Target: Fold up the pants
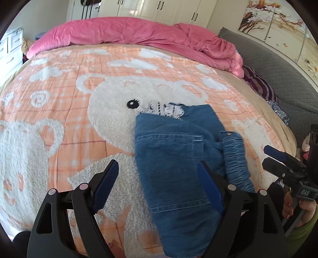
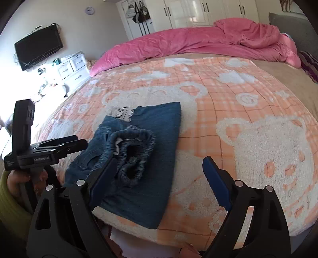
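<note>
Mia: Left wrist view shows the blue pants (image 1: 173,156) lying folded on the bed (image 1: 65,111). They sit on the peach blanket (image 1: 59,127) with the big white bears.

Ben: What is the left tool (image 1: 158,185) doing?

Mia: Its two blue fingers (image 1: 106,180) stand wide apart. Nothing is between them but air. One finger is over the blanket, the other is over the pants.

Ben: And the right tool (image 2: 161,182)?

Mia: Wide too, holding nothing. In the right wrist view its left finger is over the near edge of the pants, and its other finger is over the blanket.

Ben: I see the stretchy waistband (image 2: 135,156) bunched up on top of the folded pile.

Mia: Yes, and a little white patch with dark marks (image 2: 121,114) peeks out at the far end of the pants.

Ben: What else is on the bed?

Mia: A pink quilt (image 2: 190,42) is heaped along the far side. White cupboards (image 1: 171,10) stand behind it.

Ben: There is a dark TV (image 2: 38,50) on the wall, over white drawers (image 2: 73,66).

Mia: Each view shows the other tool off to the side, near the pants.
</note>
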The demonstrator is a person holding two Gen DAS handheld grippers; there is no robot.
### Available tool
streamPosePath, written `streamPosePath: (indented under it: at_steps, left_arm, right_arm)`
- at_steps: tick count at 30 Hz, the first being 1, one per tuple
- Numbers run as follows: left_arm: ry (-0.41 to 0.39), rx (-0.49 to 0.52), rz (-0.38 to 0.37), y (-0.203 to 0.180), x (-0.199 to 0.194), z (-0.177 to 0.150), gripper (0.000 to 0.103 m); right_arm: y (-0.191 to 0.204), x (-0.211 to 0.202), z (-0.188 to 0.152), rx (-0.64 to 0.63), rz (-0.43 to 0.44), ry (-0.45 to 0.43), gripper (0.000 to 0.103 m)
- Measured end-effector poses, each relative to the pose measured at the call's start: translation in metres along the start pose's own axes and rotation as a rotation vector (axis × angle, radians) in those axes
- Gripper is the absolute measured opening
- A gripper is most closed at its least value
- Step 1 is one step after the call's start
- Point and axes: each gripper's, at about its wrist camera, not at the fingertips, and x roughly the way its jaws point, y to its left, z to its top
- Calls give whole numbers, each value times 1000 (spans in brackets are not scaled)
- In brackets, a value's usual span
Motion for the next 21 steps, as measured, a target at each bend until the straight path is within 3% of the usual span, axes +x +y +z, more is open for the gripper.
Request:
streamPosePath:
  at_steps: [6, 15, 21]
  left_arm:
    - [46, -71, -19, 12, 16, -6, 82]
    - [47, -95, -49, 11, 28, -12, 82]
    - [44, -72, -72, -3, 36, -12, 81]
  right_arm:
    - [-12, 17, 0, 68, 25, 58, 81]
    - [-24, 60, 0, 183, 133, 140, 58]
    - [-20, 82, 8, 163, 158, 162, 44]
